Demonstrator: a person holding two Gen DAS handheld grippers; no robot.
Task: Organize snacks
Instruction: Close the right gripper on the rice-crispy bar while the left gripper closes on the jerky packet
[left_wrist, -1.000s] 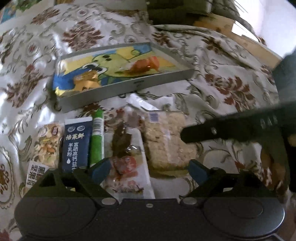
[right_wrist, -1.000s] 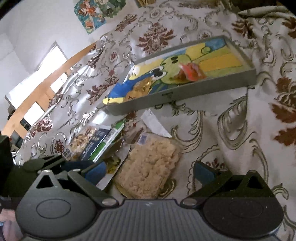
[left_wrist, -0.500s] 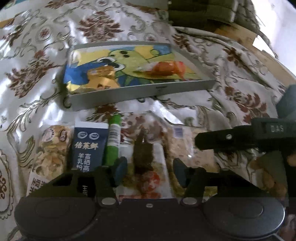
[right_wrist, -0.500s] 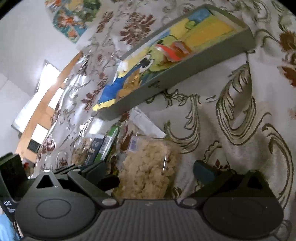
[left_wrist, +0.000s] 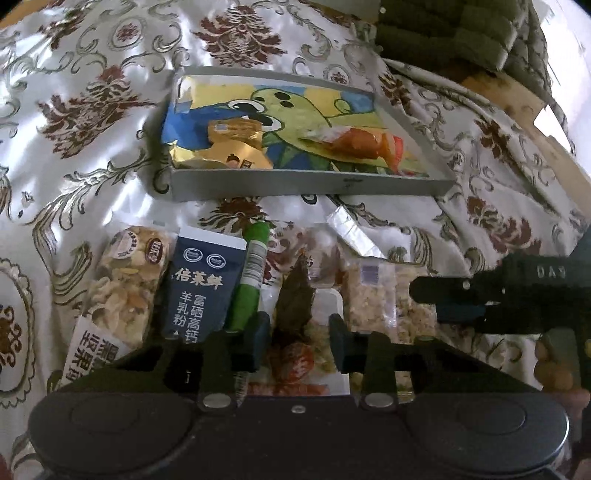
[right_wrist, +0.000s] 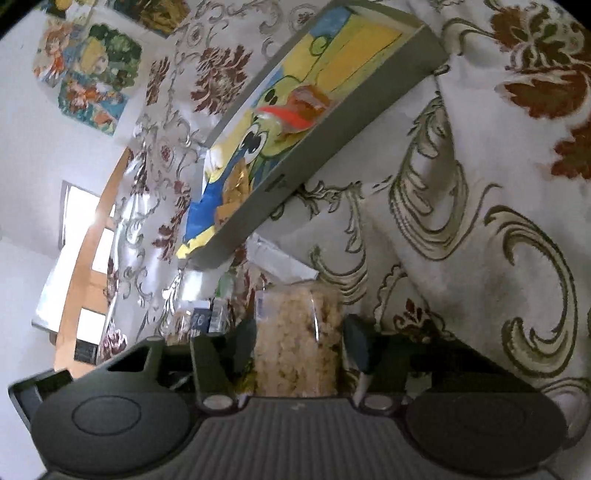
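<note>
Where floral cloth (left_wrist: 110, 155) spreads, posters (right_wrist: 85, 70) hang.

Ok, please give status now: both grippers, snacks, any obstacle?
Left gripper closing around clear snack pack. Right gripper closing around rice cracker pack. Tray holds two snacks. No obstacle seen.

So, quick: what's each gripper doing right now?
Left gripper: partly closed around the clear snack packet; firm grip cannot be told.
Right gripper: closed on the rice cracker pack.
</note>
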